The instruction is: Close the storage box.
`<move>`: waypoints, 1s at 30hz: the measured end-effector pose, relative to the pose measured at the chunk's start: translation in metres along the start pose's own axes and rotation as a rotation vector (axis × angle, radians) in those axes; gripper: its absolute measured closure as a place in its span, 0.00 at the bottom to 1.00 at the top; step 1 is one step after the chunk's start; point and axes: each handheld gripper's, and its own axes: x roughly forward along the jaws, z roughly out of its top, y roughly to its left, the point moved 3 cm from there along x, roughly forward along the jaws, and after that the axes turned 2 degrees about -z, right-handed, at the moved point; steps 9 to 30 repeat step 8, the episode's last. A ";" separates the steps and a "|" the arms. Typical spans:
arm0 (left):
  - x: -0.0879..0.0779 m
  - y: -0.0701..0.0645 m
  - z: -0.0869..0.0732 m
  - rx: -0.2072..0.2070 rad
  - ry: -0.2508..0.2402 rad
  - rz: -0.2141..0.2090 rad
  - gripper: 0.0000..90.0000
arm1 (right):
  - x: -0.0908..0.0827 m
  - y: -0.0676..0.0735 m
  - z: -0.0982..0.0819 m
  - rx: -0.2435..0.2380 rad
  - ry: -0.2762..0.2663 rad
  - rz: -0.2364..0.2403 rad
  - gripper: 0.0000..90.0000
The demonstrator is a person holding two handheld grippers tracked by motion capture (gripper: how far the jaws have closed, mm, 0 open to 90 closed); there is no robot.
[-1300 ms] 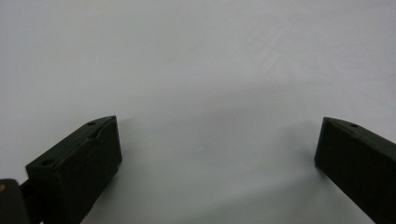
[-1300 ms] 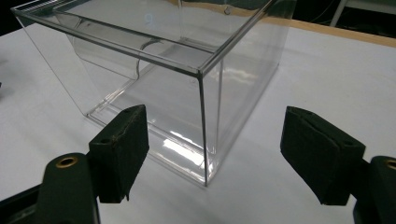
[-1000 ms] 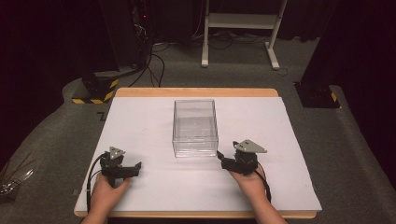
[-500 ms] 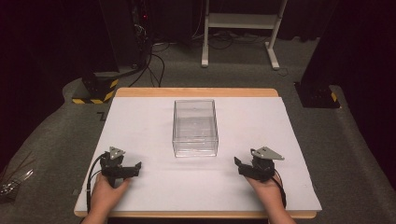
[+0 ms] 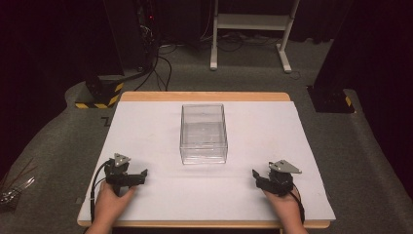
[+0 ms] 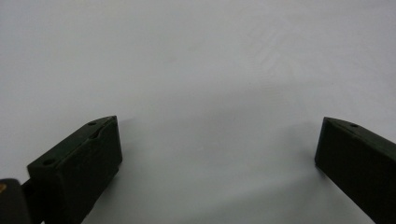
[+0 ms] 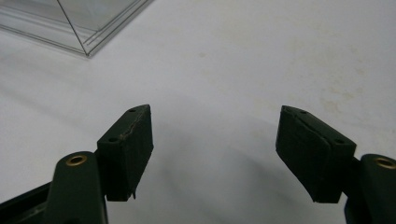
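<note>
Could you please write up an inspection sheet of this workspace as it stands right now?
Surface: wooden table under a white sheet; faint stains on it in the right gripper view.
Job's things: clear plastic box, upright, mid-sheet, looks empty, open or lidded cannot be told.
Clutter: nothing seen on the sheet.
Grippers: left tool low at the near left, jaws apart, holding nothing; right tool low at the near right, jaws apart, holding nothing. Both clear of the box.
Cables: black cable loops from the left tool; more cables on the floor behind.
Surroundings: grey carpet, white frame legs, yellow-black striped base, dark backdrop.
</note>
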 end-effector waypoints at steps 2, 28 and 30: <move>0.000 0.000 0.000 0.000 0.000 0.000 0.01 | 0.001 0.000 0.000 -0.003 0.006 0.000 0.31; 0.000 0.000 0.000 0.001 0.000 0.001 0.01 | 0.001 -0.002 0.000 0.016 0.012 0.009 0.31; 0.000 0.000 0.000 0.001 0.000 0.001 0.01 | 0.001 -0.002 0.000 0.016 0.012 0.009 0.31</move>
